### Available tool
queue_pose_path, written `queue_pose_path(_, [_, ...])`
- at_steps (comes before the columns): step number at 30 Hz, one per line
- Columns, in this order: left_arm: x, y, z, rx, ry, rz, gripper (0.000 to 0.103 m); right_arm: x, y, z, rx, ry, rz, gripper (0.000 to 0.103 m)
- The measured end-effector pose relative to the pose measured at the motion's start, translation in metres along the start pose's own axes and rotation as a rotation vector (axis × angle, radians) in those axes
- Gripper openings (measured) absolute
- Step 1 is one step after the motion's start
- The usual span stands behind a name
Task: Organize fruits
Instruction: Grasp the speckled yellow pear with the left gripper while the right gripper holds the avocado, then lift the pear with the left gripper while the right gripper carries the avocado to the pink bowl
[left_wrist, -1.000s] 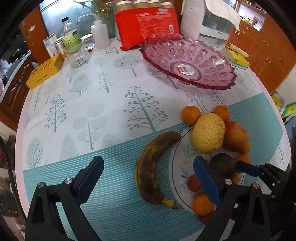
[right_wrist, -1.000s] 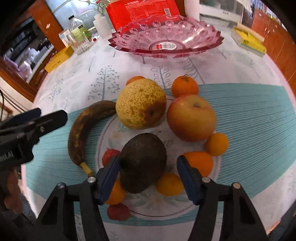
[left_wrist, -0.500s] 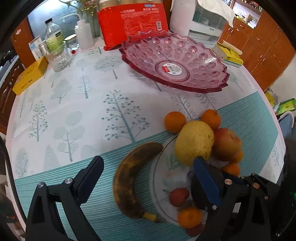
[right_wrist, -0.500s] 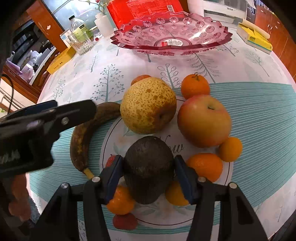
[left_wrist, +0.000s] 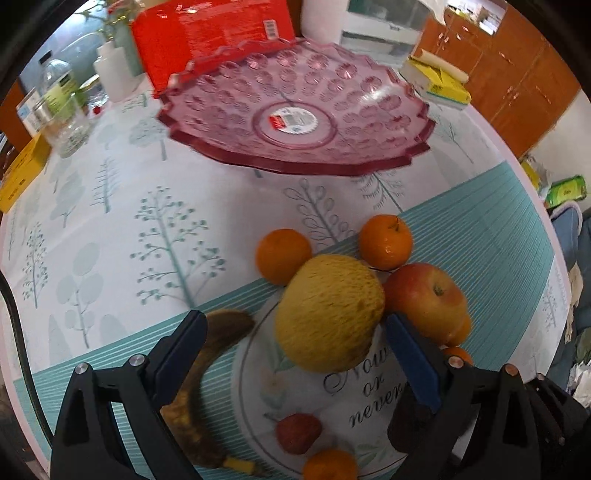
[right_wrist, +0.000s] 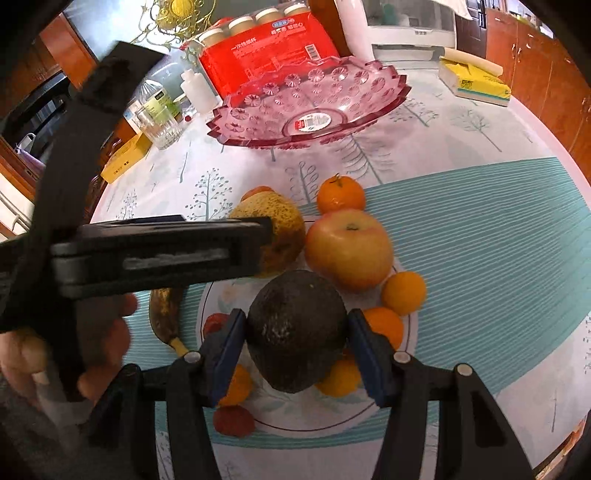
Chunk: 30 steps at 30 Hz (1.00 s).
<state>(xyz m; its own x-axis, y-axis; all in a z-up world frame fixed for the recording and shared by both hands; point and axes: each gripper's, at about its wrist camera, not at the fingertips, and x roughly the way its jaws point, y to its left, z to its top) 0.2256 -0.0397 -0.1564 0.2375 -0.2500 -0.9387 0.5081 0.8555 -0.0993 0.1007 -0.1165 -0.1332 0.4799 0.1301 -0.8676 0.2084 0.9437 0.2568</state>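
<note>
Two handheld grippers work over a round surface covered with a tree-print cloth. Near its front edge sits a white plate (right_wrist: 408, 332) heaped with fruit.

The right gripper (right_wrist: 295, 347) pinches a dark avocado (right_wrist: 295, 328): its blue fingers (right_wrist: 227, 347) press on both flanks, having just closed in on it. The avocado's long axis runs along the fingers, narrow end toward the camera, and it appears to sit just above the small oranges beneath it, though whether it has fully left the plate cannot be told.

The left gripper (left_wrist: 295, 354) hovers with its fingers (left_wrist: 181, 350) spread wide, pinching nothing. Between and just beyond them lies a speckled yellow pear (left_wrist: 328, 314), resting on the far left of the plate. A browned banana (left_wrist: 199, 391) lies under the left finger, its length running along that finger on the surface beside the plate.

A red apple (right_wrist: 349, 247) sits just right of the pear, with tangerines around them and two small red fruits on the plate's near side.

Straight ahead, well apart from the plate, stands the empty pink glass fruit bowl (right_wrist: 310, 107), likely the destination. It lies directly forward of the avocado, so the right hand, already loaded, looks better placed to carry forward, while the left is nearer the pear.
</note>
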Motion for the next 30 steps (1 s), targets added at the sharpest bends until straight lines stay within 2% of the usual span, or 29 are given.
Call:
queue_pose_path(3, [0.01, -0.01, 0.001, 0.024, 0.011, 0.014, 0.094, -0.005, -0.005, -0.002, -0.006, -0.015, -0.005, 0.057])
queue_pose_path(5, [0.013, -0.013, 0.003, 0.019, 0.018, 0.008, 0.084, -0.007, -0.009, -0.003, -0.004, -0.02, -0.008, 0.057])
queue_pose_path(9, [0.018, -0.015, 0.003, 0.028, 0.013, 0.004, 0.076, -0.008, -0.018, -0.003, 0.009, -0.026, -0.006, 0.057])
queue_pose_path(11, [0.018, -0.018, 0.004, 0.041, 0.004, -0.013, 0.064, -0.01, -0.022, -0.002, 0.01, -0.033, -0.005, 0.057])
queue_pose_path(23, [0.009, -0.022, -0.006, 0.034, -0.006, -0.001, 0.062, -0.02, -0.024, -0.001, -0.027, -0.067, 0.0, 0.056])
queue_pose_path(30, [-0.038, -0.013, -0.018, 0.035, -0.06, -0.013, 0.062, -0.035, -0.02, 0.001, -0.057, -0.098, -0.007, 0.056])
